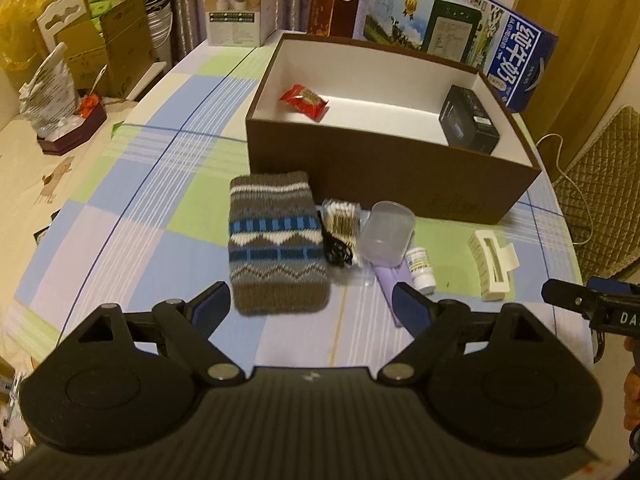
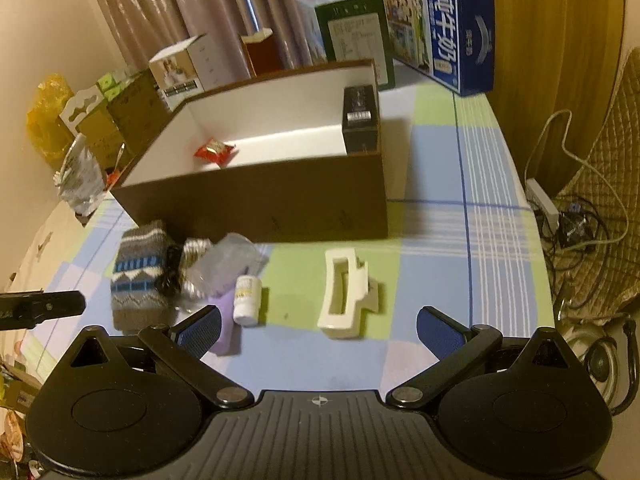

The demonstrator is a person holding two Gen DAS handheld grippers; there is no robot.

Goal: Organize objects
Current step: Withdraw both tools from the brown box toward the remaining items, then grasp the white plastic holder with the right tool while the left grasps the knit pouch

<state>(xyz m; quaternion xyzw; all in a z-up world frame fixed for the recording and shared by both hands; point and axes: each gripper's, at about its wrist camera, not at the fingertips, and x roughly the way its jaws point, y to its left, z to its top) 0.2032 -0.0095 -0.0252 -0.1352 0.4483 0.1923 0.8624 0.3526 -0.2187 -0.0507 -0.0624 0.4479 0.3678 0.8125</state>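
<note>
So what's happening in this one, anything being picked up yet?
Not yet. A person holds two tools, both open and empty, over a checked tablecloth. The left tool faces the knitted pouch; the right tool faces the cream hair clip. A small white bottle also waits outside the brown box, which already holds a red snack packet and a black box.

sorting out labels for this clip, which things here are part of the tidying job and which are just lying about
Part of the job: brown box, with red snack packet and black box already inside; knitted pouch, cotton swabs, clear cup, white bottle, purple item, hair claw.

Lying about: milk cartons, cardboard boxes, cables.
</note>
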